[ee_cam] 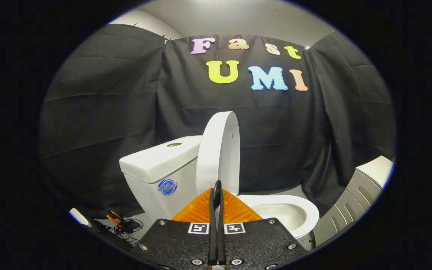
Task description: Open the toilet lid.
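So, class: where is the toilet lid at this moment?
In the gripper view, the toilet lid stands raised upright just beyond the shut gripper, beside the tank and behind the open bowl.

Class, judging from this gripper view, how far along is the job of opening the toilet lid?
Done: the toilet lid stands upright near the tank, and the bowl is exposed. In hand: nothing; the gripper is shut, gripping nothing, just short of the lid. Left: apparently only withdrawing.

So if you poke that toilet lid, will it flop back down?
Probably not: the toilet lid stands upright, resting back near the tank. It looks stiff and smooth, so the closed gripper might slip on it.
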The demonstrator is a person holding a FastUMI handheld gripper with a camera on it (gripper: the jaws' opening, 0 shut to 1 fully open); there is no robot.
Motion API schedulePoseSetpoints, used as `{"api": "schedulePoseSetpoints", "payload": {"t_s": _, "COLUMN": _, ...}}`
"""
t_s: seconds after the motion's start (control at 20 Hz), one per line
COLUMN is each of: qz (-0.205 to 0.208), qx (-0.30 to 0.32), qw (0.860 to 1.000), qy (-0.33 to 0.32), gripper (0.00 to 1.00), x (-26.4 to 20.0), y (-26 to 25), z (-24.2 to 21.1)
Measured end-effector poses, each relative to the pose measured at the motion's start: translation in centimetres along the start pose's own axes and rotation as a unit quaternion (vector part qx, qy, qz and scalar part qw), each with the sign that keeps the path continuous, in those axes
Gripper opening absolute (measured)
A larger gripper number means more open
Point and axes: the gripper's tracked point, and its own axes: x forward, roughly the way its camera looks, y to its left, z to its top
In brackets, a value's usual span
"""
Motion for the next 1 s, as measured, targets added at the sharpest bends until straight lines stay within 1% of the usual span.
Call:
{"api": "schedulePoseSetpoints", "payload": {"t_s": 0.5, "qz": 0.02, "qx": -0.007, "qw": 1.0, "qy": -0.002, "gripper": 0.0, "x": 1.0, "y": 2.4, "z": 0.0}}
{"api": "schedulePoseSetpoints", "payload": {"t_s": 0.85, "qz": 0.028, "qx": -0.027, "qw": 0.999, "qy": 0.0, "gripper": 0.0, "x": 1.7, "y": 4.2, "z": -0.2}}
{"api": "schedulePoseSetpoints", "payload": {"t_s": 1.0, "qz": 0.036, "qx": -0.021, "qw": 0.999, "qy": -0.002, "gripper": 0.0, "x": 1.9, "y": 4.8, "z": -0.3}}
